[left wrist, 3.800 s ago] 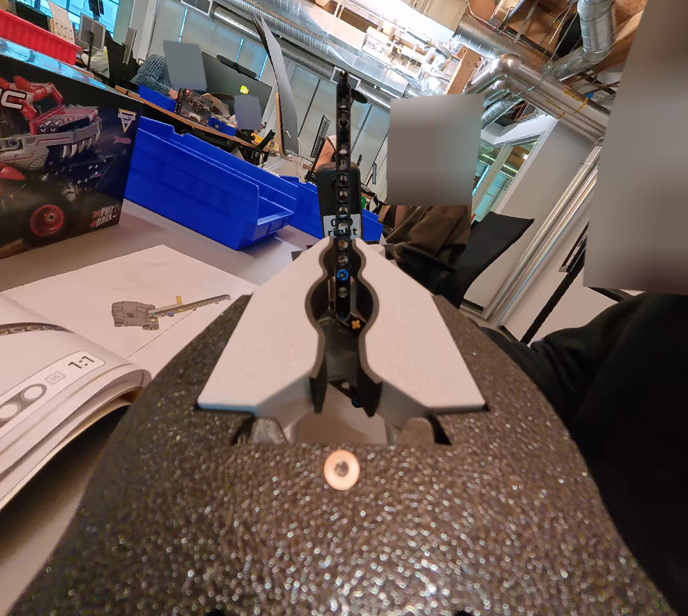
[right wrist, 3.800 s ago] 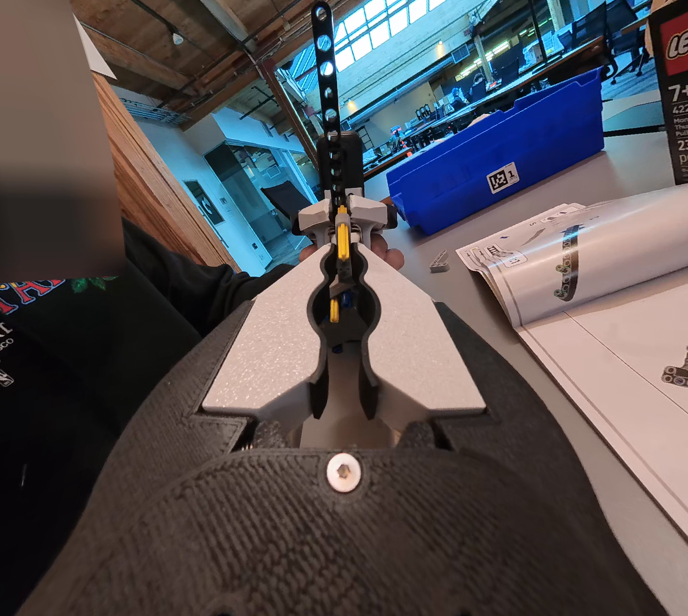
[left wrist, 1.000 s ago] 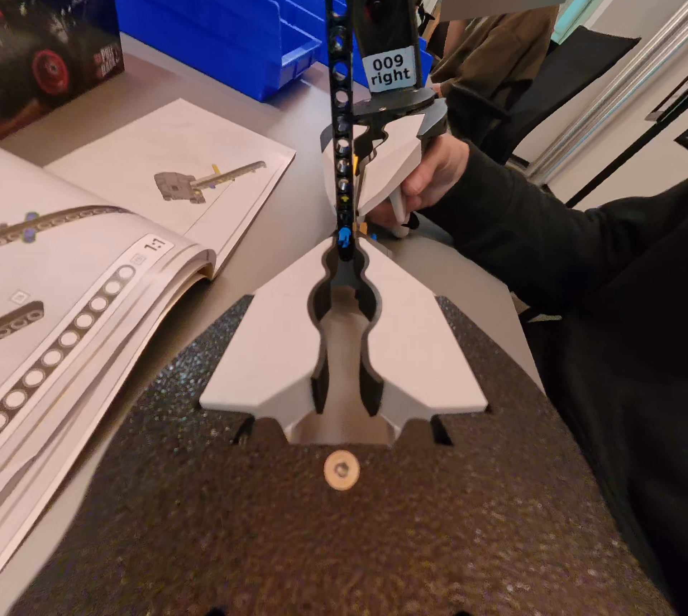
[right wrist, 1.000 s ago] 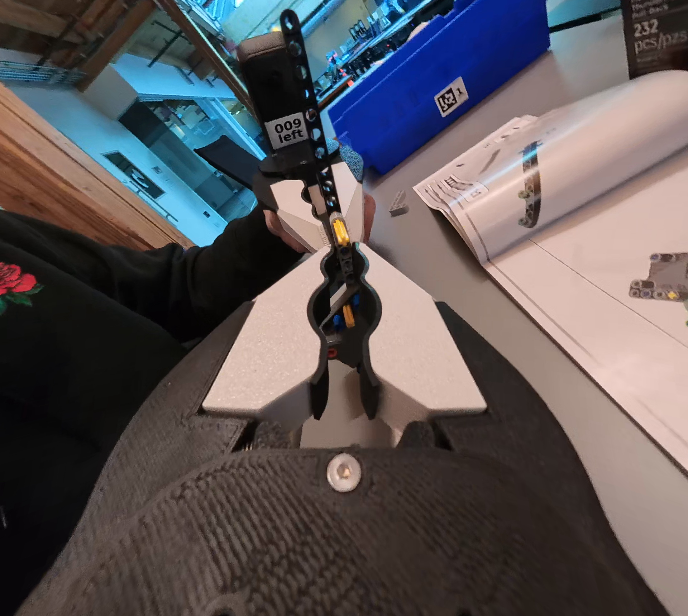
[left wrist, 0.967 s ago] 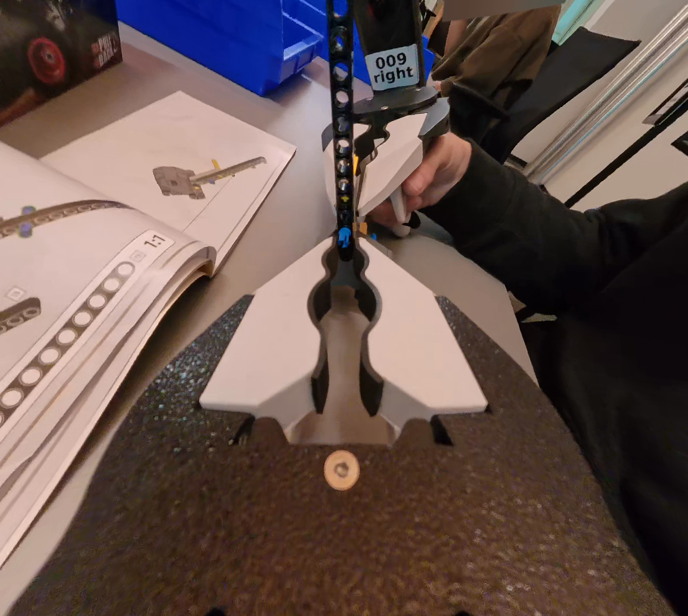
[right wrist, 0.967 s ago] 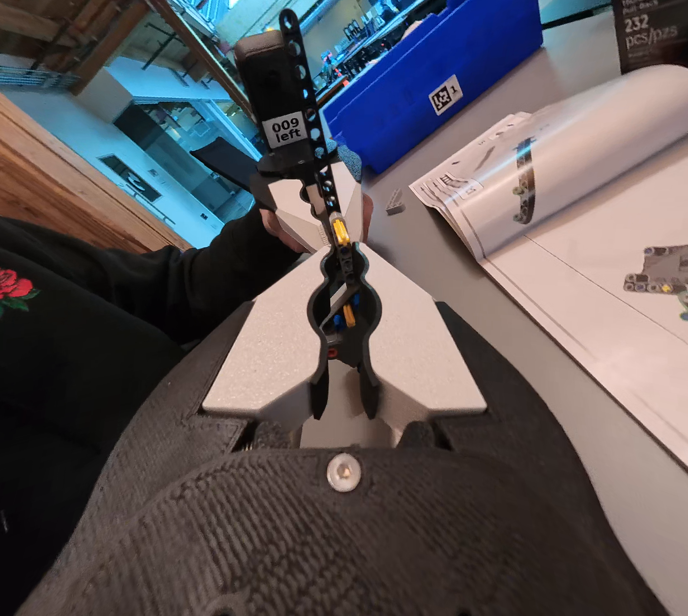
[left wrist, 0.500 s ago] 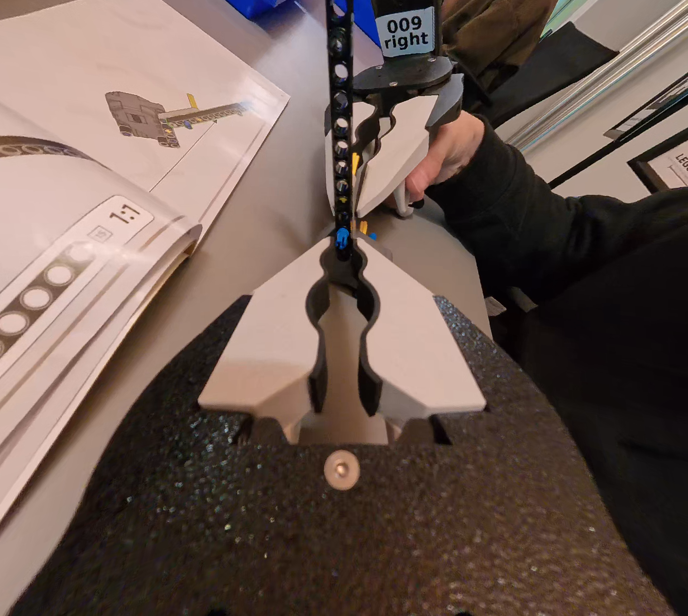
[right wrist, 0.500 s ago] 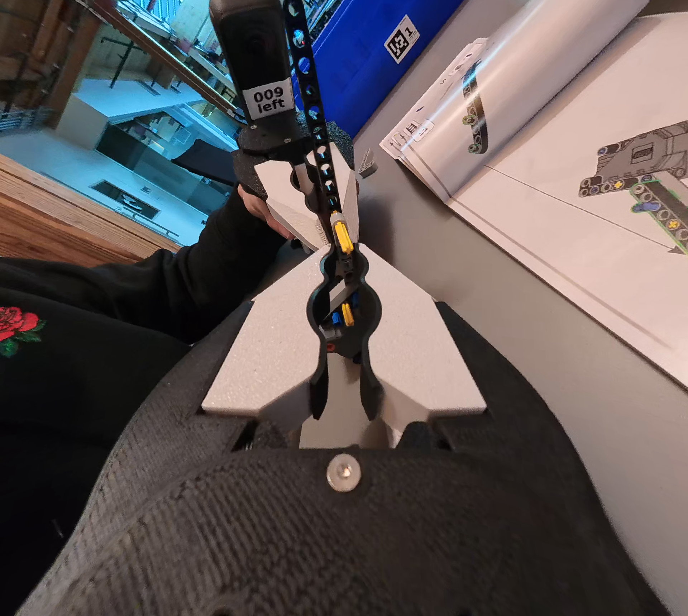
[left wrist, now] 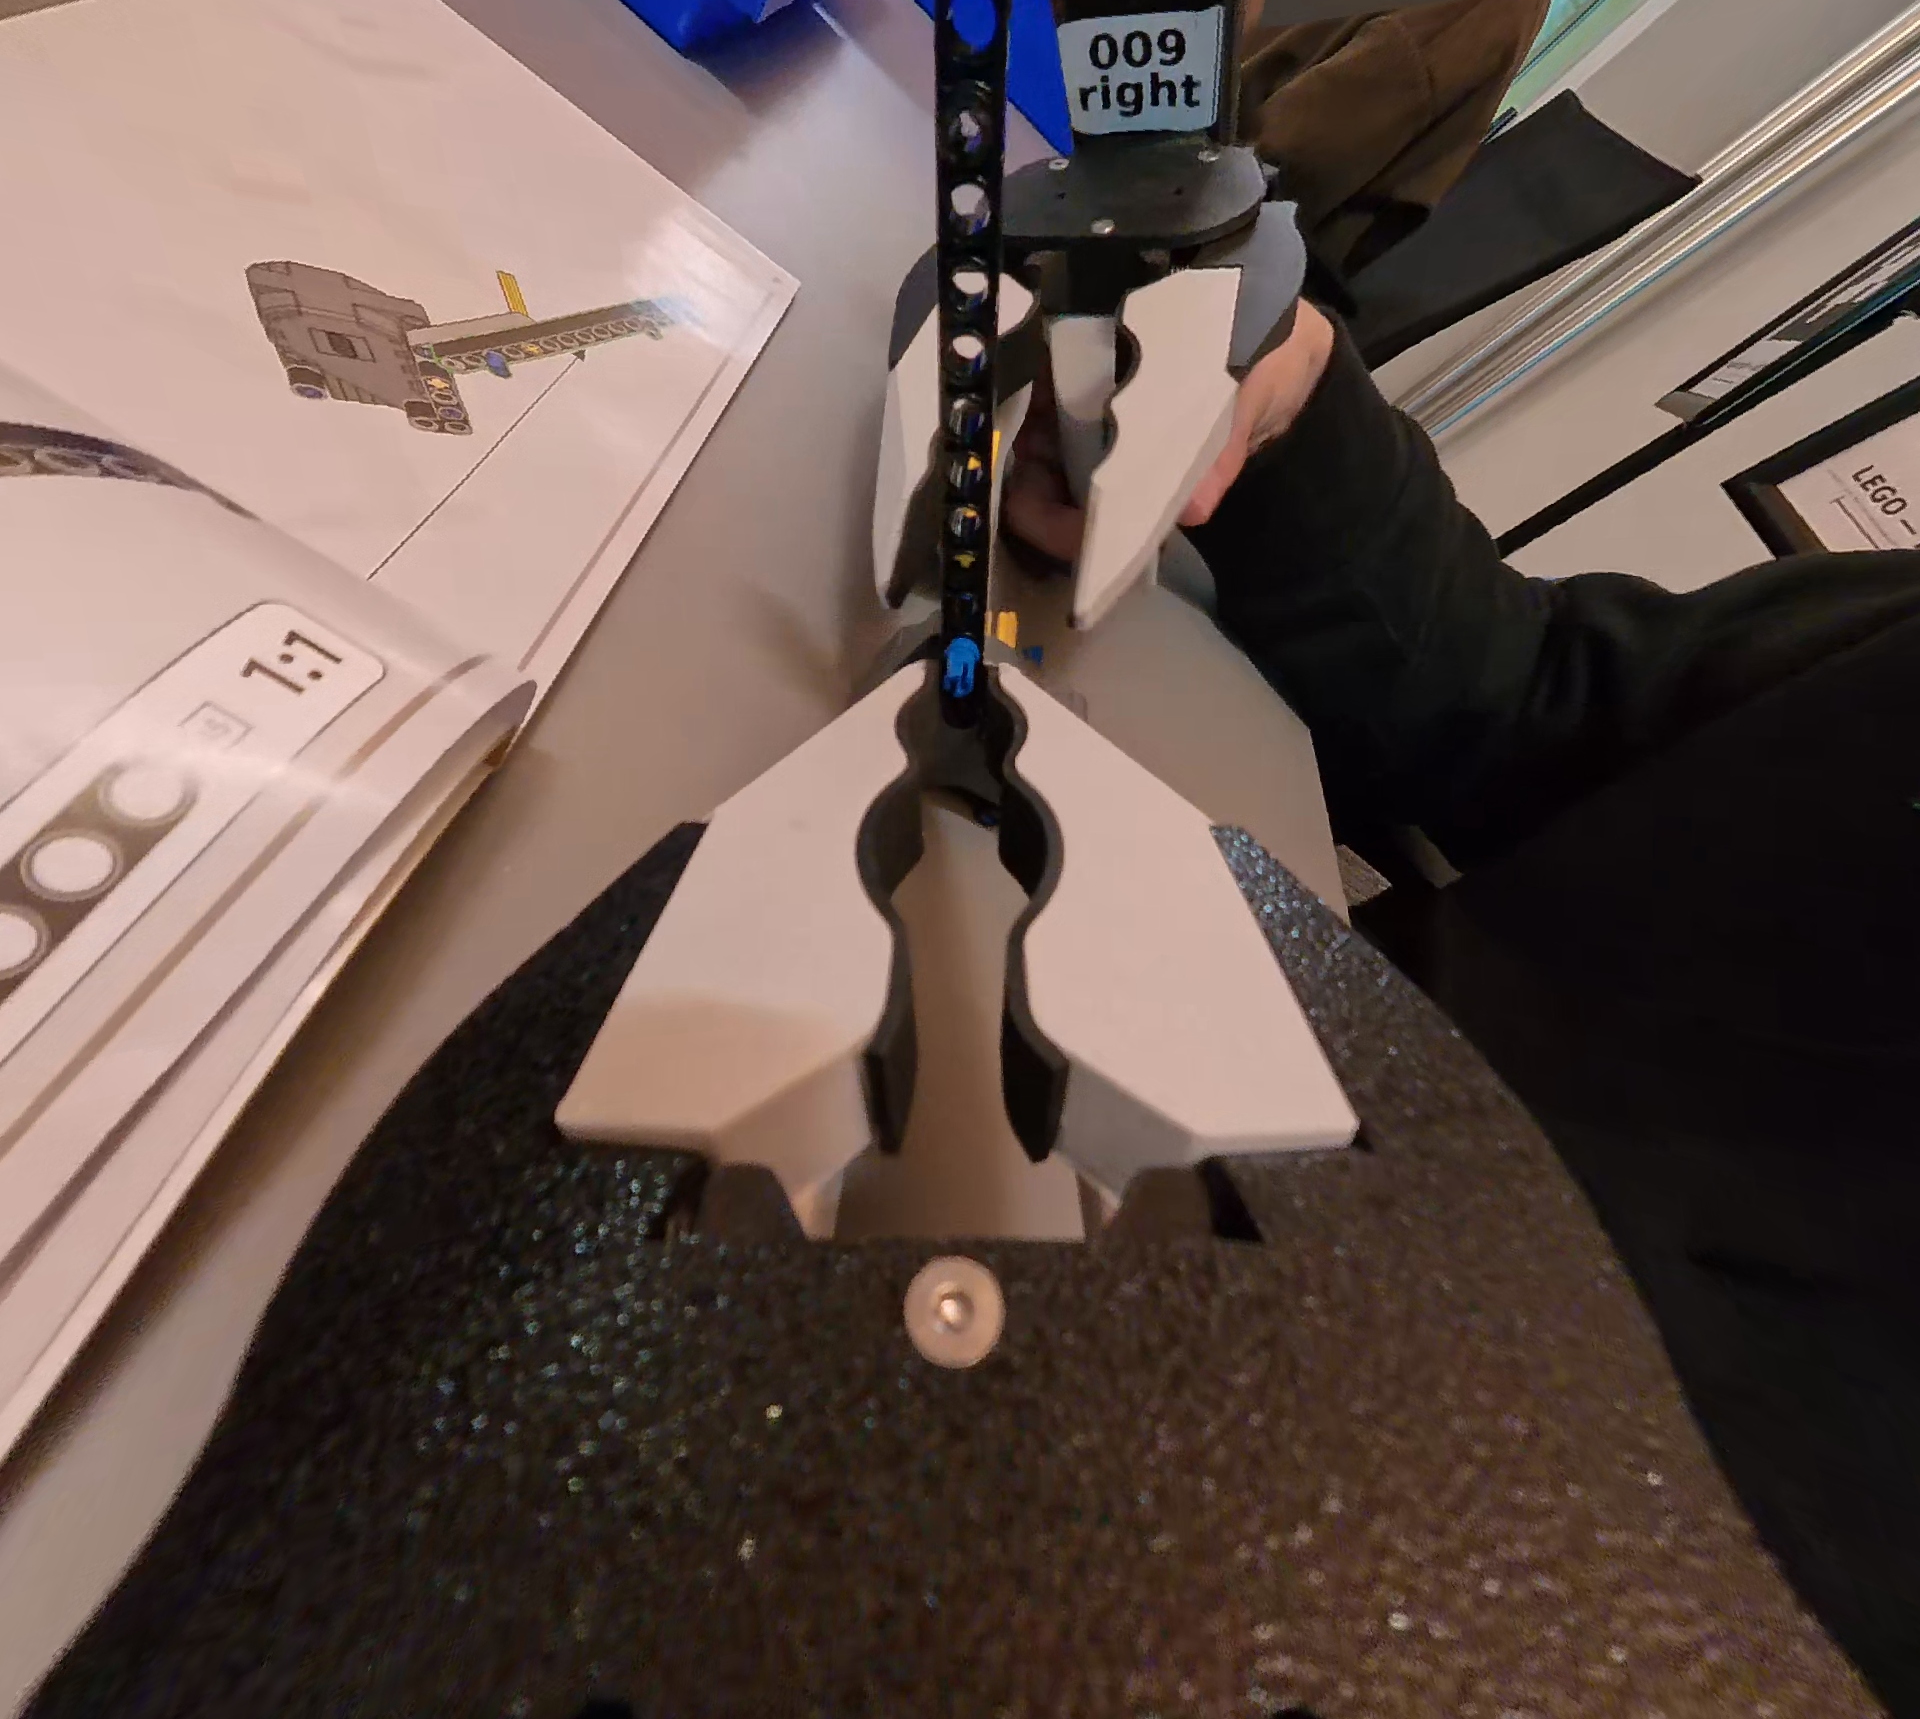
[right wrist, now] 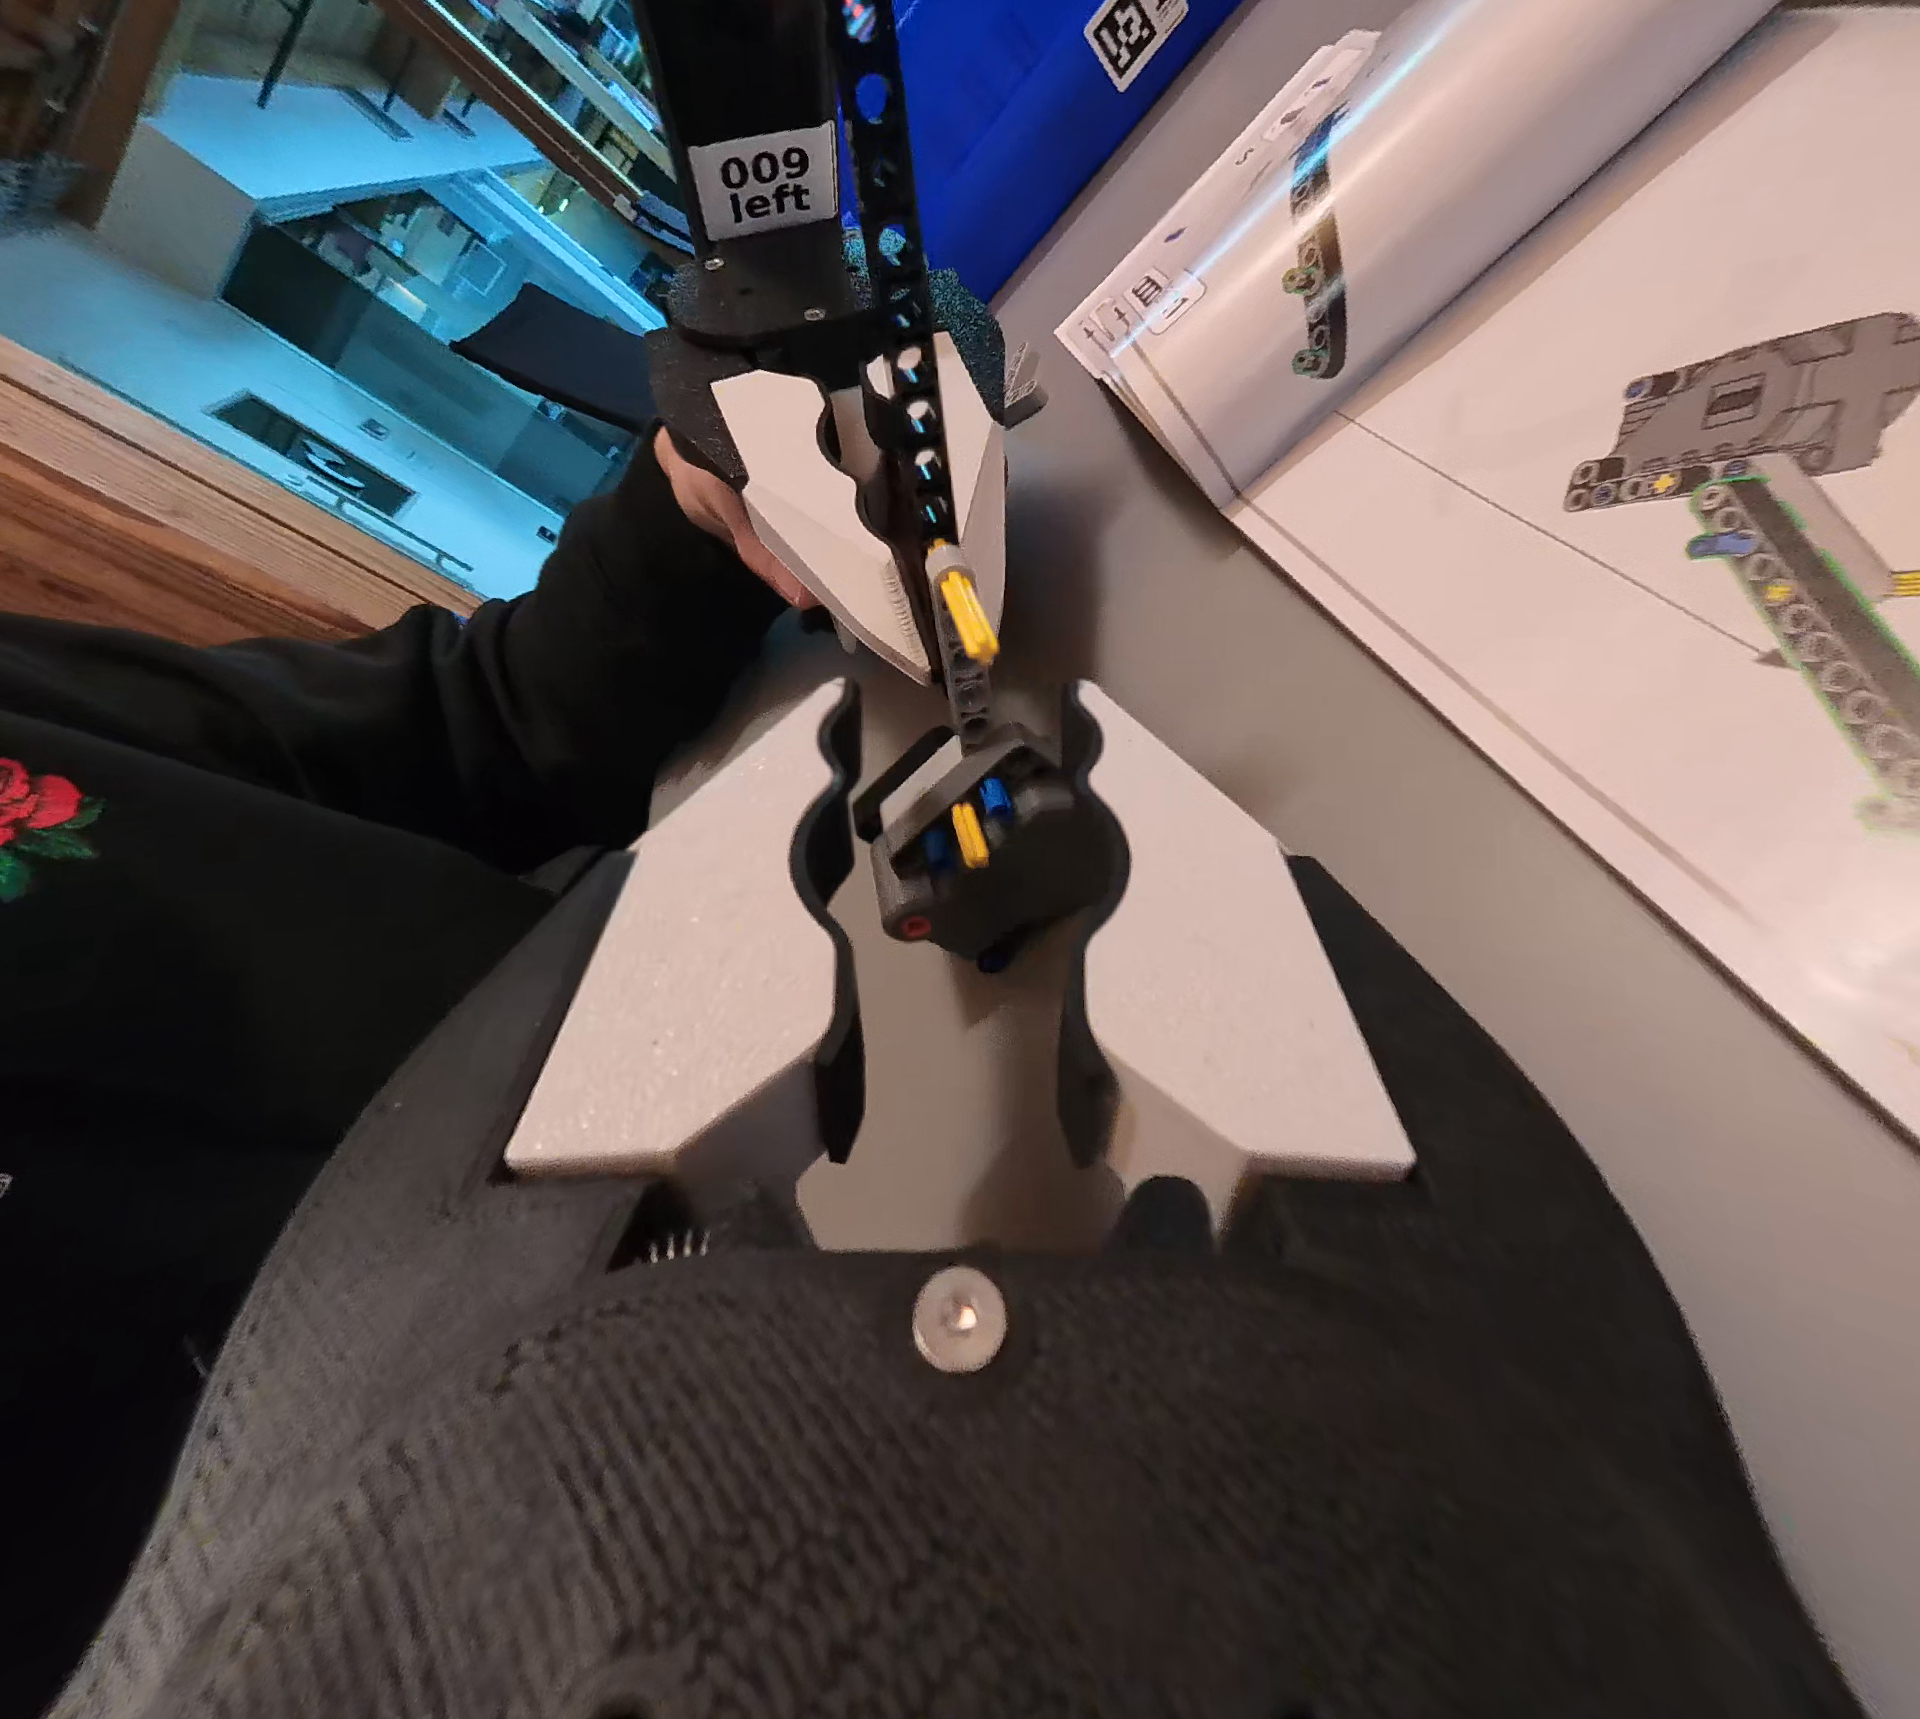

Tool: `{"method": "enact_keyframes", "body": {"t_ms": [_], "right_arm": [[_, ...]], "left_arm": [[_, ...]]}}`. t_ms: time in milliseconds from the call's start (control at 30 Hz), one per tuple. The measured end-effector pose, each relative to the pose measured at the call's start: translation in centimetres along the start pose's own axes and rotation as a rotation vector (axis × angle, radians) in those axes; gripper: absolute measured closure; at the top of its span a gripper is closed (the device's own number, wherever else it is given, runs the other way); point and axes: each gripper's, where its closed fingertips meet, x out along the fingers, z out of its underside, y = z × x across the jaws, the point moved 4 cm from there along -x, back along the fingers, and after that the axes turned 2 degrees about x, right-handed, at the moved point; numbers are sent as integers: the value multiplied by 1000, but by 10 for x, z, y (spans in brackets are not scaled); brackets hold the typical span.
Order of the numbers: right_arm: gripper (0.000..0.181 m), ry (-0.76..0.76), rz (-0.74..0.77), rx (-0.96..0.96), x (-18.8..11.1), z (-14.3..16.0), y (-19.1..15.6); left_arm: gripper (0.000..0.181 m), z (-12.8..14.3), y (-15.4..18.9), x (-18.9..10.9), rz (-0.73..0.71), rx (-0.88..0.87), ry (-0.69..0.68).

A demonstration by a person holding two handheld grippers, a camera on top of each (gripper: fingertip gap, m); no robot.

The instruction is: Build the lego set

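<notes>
Two grippers face each other over the grey table (left wrist: 665,609), and between them stands the lego build: a long black holed beam (left wrist: 968,298) joined at its lower end to a dark grey block (right wrist: 961,869) with yellow and blue pins in it.

My left gripper (left wrist: 961,713) has its fingers drawn narrow, pinching the beam's bottom end at the very tips, just where a small blue pin (left wrist: 958,663) pokes out. From there the beam rises almost straight up, past the top of the left wrist view.

My right gripper (right wrist: 961,734) has its fingers spread wide. The grey block sits in the gap between them; it seems to lean against the right-hand finger (right wrist: 1195,942), though I cannot tell for sure that they touch. A yellow axle (right wrist: 964,615) sticks out of the beam just above the block. In the left wrist view the same gripper shows farther off with its fingers parted either side of the beam and my hand (left wrist: 1262,412) behind it.

Left of the build in that view lies the open instruction booklet (left wrist: 343,235), its page printed with a drawing of the block and beam. A blue bin (right wrist: 1049,38) stands on the table beyond the booklet.
</notes>
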Motion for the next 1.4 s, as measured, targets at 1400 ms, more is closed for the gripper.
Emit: {"method": "enact_keyframes", "body": {"t_ms": [1400], "right_arm": [[176,-88,-5,-58,1,1,2]], "left_arm": [[176,-1,-2,2,44,-63,9]]}}
